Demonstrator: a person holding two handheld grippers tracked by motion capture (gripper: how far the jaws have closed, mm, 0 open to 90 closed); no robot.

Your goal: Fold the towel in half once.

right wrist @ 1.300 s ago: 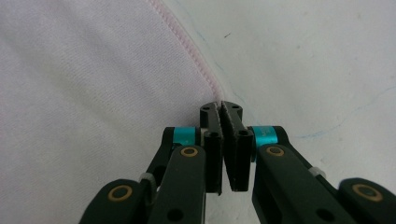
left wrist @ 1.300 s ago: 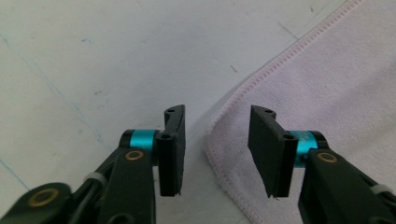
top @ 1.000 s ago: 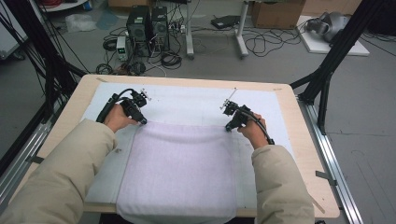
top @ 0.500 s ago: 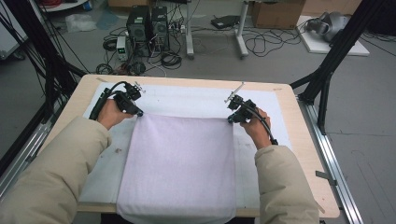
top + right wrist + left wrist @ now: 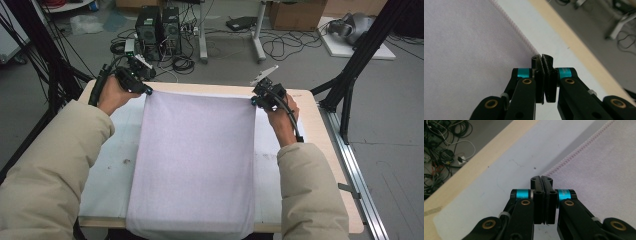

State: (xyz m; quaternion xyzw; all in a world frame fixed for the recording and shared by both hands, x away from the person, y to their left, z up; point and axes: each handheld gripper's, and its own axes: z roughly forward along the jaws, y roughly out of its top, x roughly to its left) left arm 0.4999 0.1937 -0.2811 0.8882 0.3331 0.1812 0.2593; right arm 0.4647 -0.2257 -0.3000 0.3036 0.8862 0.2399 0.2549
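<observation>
Along the table's (image 5: 327,165) far edge, a pale lilac towel (image 5: 197,160) of soft, finely napped fabric hangs stretched flat, a stitched hem running down its sides. The left gripper (image 5: 146,91) pinches its far left corner between pressed-together black jaws; the right gripper (image 5: 254,101) pinches the far right corner likewise. A white sheet (image 5: 107,170) covers the wooden top.
</observation>
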